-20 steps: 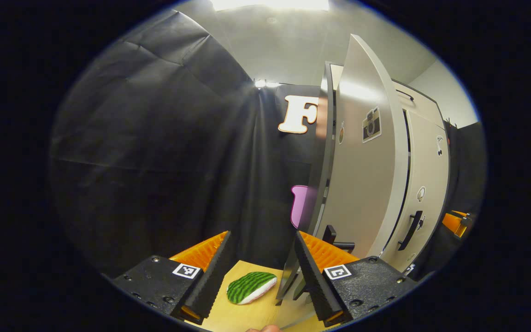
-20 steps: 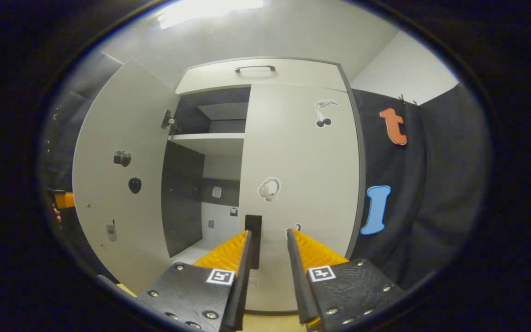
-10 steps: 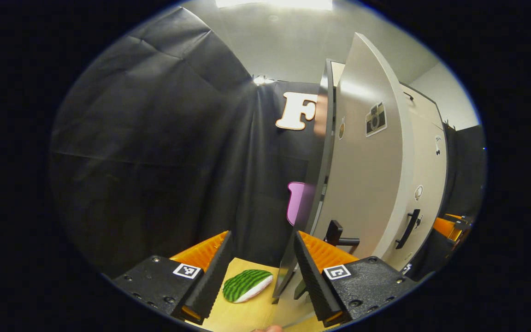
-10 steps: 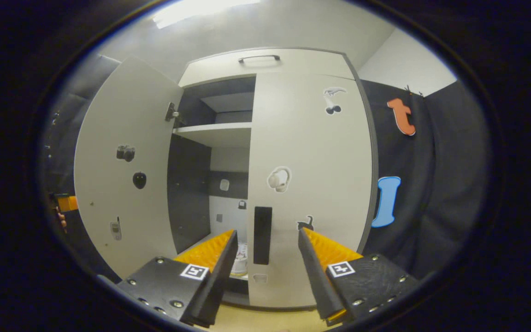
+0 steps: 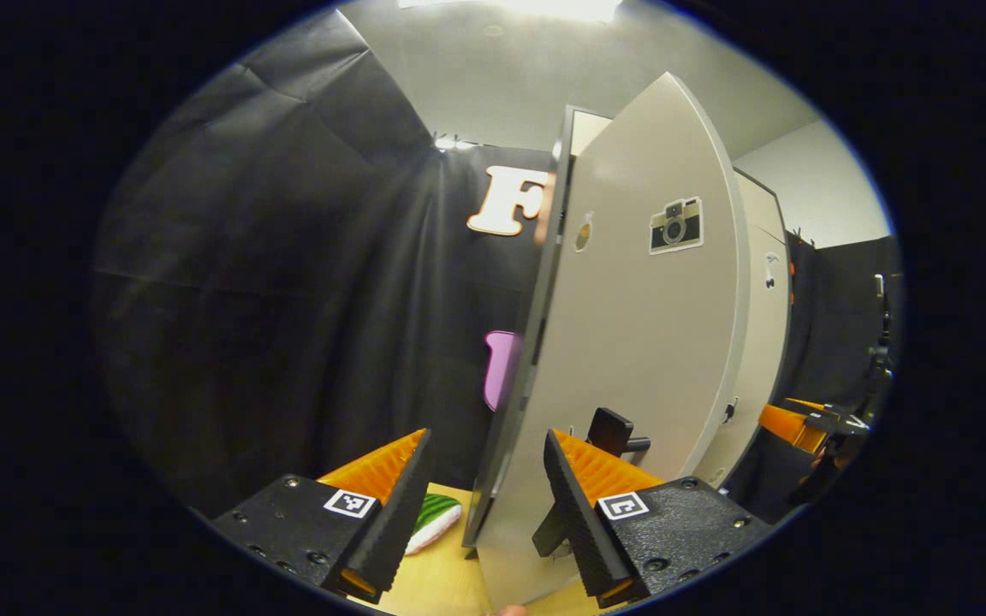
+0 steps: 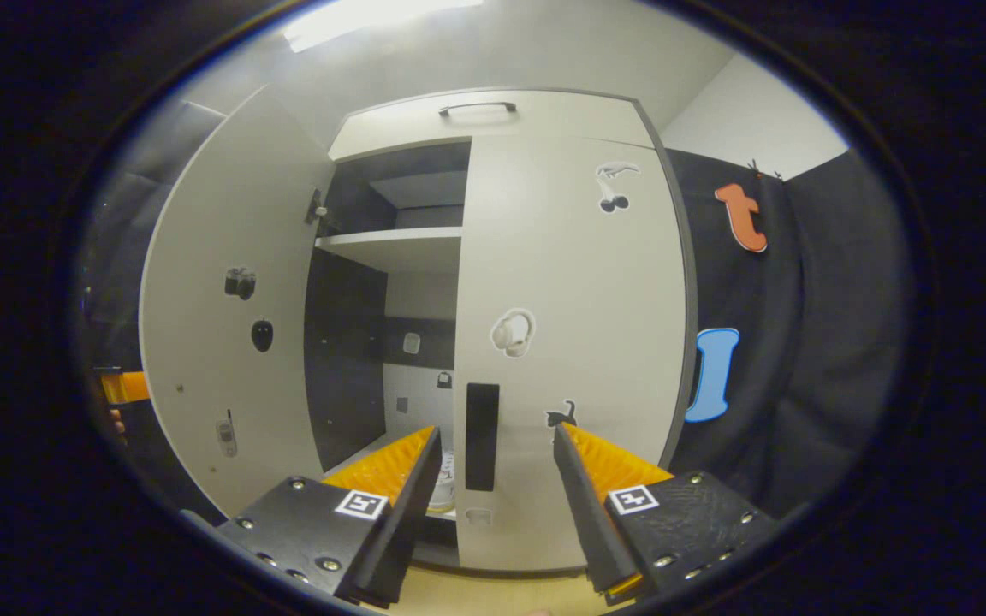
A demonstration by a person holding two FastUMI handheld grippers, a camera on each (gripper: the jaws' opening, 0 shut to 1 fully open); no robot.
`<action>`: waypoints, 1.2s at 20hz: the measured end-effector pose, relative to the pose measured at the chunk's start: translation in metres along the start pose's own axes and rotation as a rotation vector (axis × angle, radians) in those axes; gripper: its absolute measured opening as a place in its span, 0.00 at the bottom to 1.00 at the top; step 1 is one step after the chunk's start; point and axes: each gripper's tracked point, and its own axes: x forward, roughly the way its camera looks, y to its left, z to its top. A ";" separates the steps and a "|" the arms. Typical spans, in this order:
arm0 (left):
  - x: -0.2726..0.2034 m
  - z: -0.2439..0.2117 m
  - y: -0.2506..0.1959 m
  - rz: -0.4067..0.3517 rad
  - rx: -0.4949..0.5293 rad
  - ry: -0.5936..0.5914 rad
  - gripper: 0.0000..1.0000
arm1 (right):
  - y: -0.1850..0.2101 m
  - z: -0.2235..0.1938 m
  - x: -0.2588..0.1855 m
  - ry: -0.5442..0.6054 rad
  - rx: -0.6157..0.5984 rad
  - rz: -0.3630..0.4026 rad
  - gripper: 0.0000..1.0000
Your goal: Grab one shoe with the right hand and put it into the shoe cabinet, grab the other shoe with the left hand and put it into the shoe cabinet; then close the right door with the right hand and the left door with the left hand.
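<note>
The light wooden floor [image 5: 446,582] shows at the near edge in the left gripper view, and on it lies a green-striped, white-edged watermelon-slice toy [image 5: 431,519], flat, just left of the open door's lower corner. The shoe cabinet [image 6: 493,120] stands on the same floor in the right gripper view. Inside, an upper white shelf [image 6: 394,248] runs across the open left half. On the bottom shelf [image 6: 365,458], far in, sits a white shoe [image 6: 442,489], partly hidden.
</note>
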 end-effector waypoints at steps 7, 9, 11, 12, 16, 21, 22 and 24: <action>0.028 -0.016 -0.077 -0.146 -0.012 0.024 0.80 | -0.028 0.007 -0.011 0.001 -0.018 -0.052 0.78; 0.038 -0.022 -0.104 -0.201 -0.032 0.033 0.79 | -0.038 0.008 -0.014 0.001 -0.026 -0.074 0.79; 0.049 -0.024 -0.122 -0.233 -0.020 0.035 0.80 | -0.049 0.008 -0.018 0.002 -0.028 -0.095 0.79; 0.052 -0.025 -0.129 -0.248 -0.009 0.037 0.80 | -0.054 0.009 -0.020 0.001 -0.029 -0.104 0.79; 0.065 -0.031 -0.154 -0.296 0.003 0.051 0.80 | -0.071 0.010 -0.027 -0.002 -0.036 -0.140 0.79; 0.070 -0.036 -0.169 -0.320 -0.004 0.062 0.80 | -0.086 0.010 -0.034 -0.004 -0.038 -0.173 0.79; 0.072 -0.038 -0.170 -0.322 -0.005 0.065 0.80 | -0.088 0.010 -0.035 -0.003 -0.039 -0.177 0.79; 0.075 -0.039 -0.173 -0.322 -0.010 0.068 0.80 | -0.090 0.009 -0.035 -0.001 -0.039 -0.178 0.79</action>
